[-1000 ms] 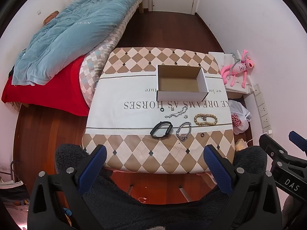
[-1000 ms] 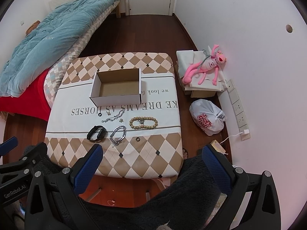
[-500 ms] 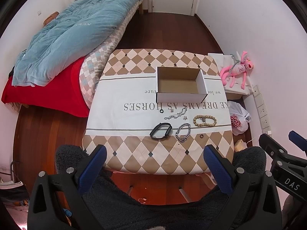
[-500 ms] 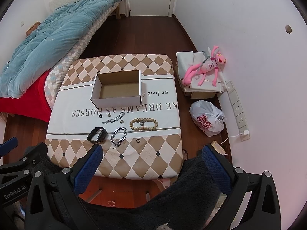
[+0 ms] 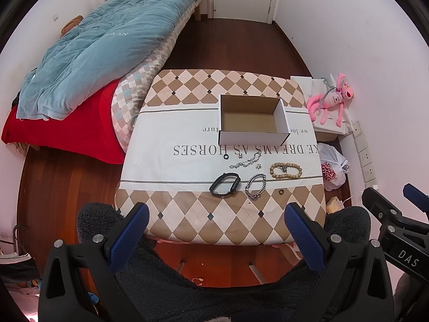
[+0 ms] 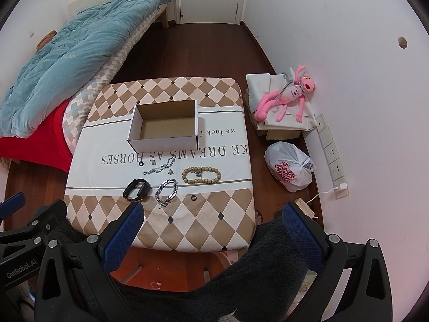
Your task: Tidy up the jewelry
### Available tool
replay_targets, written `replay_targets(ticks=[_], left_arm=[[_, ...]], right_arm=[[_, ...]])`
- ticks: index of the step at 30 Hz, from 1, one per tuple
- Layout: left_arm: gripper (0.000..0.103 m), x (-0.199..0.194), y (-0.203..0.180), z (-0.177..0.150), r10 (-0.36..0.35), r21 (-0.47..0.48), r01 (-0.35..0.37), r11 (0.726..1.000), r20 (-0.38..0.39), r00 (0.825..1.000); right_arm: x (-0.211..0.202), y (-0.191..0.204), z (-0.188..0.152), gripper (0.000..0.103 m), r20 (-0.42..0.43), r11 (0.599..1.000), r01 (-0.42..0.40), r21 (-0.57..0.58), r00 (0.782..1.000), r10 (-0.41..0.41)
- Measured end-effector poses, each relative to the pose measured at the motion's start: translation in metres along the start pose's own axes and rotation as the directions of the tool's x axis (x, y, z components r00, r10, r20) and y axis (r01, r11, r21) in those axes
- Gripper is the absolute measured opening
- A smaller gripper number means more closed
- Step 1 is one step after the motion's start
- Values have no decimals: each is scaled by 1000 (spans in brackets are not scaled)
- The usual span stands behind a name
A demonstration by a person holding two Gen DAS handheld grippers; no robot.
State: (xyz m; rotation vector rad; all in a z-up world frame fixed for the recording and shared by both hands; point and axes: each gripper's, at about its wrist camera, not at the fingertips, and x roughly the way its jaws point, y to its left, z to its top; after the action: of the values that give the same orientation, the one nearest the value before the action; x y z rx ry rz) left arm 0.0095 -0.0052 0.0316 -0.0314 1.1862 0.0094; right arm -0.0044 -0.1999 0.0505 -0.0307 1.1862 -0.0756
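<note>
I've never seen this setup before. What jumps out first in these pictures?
A table draped in a diamond-patterned cloth fills the middle, with an empty cardboard box and a scatter of bracelets, like the wooden bead bracelet, in front of it. Two open blue-tipped grippers, left and right, frame the bottom.

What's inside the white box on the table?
Nothing I can see: the cardboard box shows only its bare brown floor. Its near wall hides a thin strip of that floor. The jewelry lies outside, like the wooden bead bracelet.

Matt cardboard box [image 5: 252,119], shiny metal chain bracelet [image 5: 256,187], wooden bead bracelet [image 5: 285,170]
</note>
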Motion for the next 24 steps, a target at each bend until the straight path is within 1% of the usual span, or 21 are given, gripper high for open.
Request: replay_targets(ticks=[6, 9, 10, 13, 14, 15, 16, 19, 21, 22, 24], left_arm=[[103, 0, 1, -2, -1, -1, 1, 1000, 2, 1000], [103, 0, 1, -1, -3, 0, 3, 1000, 1, 1000], [103, 0, 1, -1, -5, 1, 5, 1000, 1, 1000], [103, 3, -2, 7, 22, -2, -22, 1000, 14, 1000], [103, 5, -2, 9, 30, -4, -30, 1000, 18, 999], [103, 9, -2, 13, 43, -5, -43, 999, 22, 999], [103, 14, -2, 17, 59, -6, -59, 998, 27, 998], [103, 35, -2, 27, 103, 2, -104, 995, 33, 994], [102, 53, 2, 28, 117, 7, -117, 993, 27, 993], [102, 63, 4, 30, 128, 8, -128, 992, 26, 991], [102, 87, 10, 31, 127, 17, -127, 992, 7, 992]], right_arm=[[0, -2, -3, 103, 0, 1000, -1, 1, 1000, 1], [5, -3, -13, 103, 2, 1000, -3, 2, 1000, 3], [4, -3, -8, 103, 2, 1000, -2, 1, 1000, 2], [6, -4, -7, 103, 4, 1000, -4, 7, 1000, 4], [10, -10, 0, 103, 13, 1000, -6, 27, 1000, 5], [7, -4, 14, 103, 12, 999, -9, 33, 1000, 9], [10, -6, 24, 103, 8, 999, -16, 43, 1000, 15], [35, -4, 34, 103, -22, 998, -32, 57, 999, 33], [55, 0, 31, 103, -42, 998, -41, 57, 998, 43], [70, 2, 35, 103, -60, 997, -44, 58, 997, 48], [102, 9, 29, 102, -100, 996, -57, 62, 993, 63]])
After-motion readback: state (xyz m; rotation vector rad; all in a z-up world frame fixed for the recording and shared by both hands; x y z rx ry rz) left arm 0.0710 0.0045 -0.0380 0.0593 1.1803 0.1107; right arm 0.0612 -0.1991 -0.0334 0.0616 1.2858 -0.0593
